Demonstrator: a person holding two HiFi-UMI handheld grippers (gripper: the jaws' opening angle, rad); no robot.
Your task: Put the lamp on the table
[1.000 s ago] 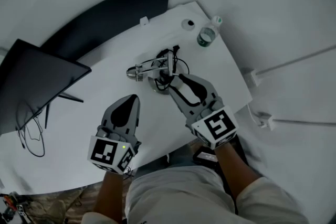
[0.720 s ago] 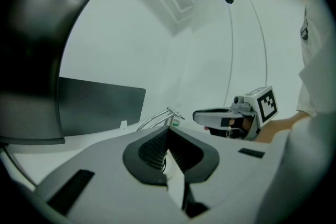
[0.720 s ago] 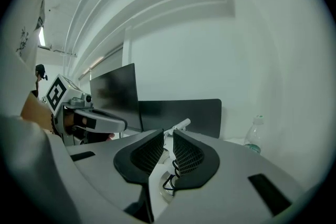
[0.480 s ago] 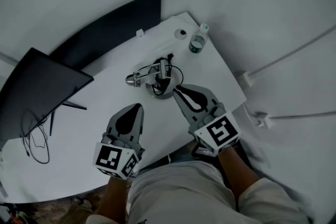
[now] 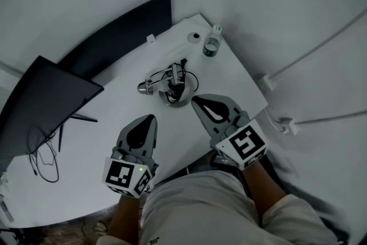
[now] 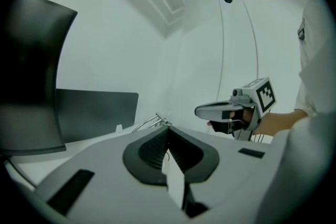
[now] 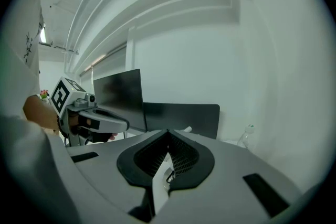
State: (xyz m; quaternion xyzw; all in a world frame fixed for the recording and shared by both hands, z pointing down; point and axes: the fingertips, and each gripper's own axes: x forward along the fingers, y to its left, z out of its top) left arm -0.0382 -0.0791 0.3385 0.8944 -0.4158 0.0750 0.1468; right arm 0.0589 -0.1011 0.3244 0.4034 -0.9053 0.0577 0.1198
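Head view | lamp (image 5: 170, 85) points left | left claw (image 5: 150, 119) closed, right claw (image 5: 195, 100) just closed — empty

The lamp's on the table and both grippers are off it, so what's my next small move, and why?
Probably just lower both grippers to rest, clear of the lamp. It already sits on the table, untouched; the right gripper has just closed its jaws on nothing, and the left gripper is shut and empty too, so the job looks done.

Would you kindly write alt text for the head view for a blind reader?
A desk lamp stands on a white table; the left gripper and the right gripper, its jaws just closed on nothing, hover shut short of it.
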